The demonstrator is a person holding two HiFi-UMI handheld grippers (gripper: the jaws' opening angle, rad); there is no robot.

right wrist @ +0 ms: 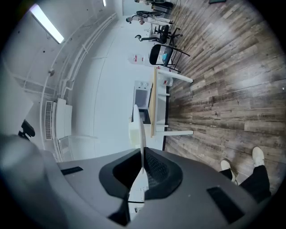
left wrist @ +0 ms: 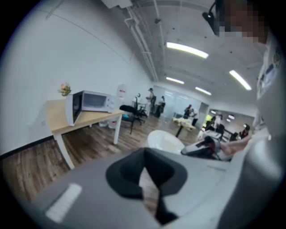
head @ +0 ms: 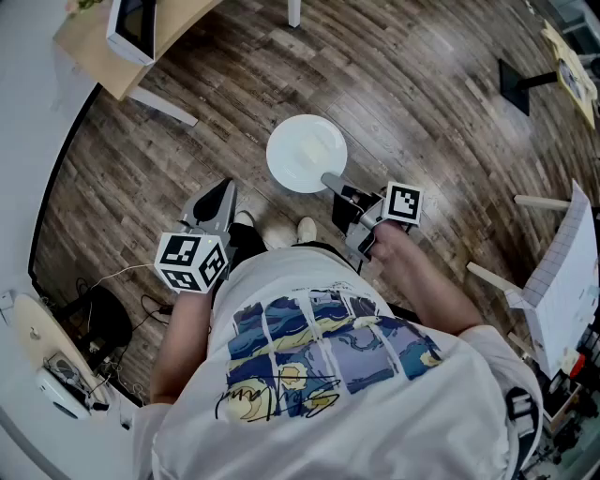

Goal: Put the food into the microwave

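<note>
A round white plate (head: 305, 152) is held level over the wooden floor by its near rim. My right gripper (head: 332, 182) is shut on that rim; in the right gripper view the plate (right wrist: 140, 127) shows edge-on between the jaws of the right gripper (right wrist: 142, 156). Whether food lies on it I cannot make out. My left gripper (head: 223, 190) hangs left of the plate, its jaws together and empty. From the left gripper (left wrist: 145, 153) I see the plate (left wrist: 164, 140) and, further off, the white microwave (left wrist: 90, 102) on a table, its door swung open. The microwave (head: 132, 25) sits top left.
The light wooden table (head: 101, 58) stands by the white wall. A black office chair (left wrist: 134, 111) and people are further back in the room. Cables and a dark bag (head: 98, 322) lie on the floor at left; a black stand (head: 521, 81) and white boards (head: 561, 283) at right.
</note>
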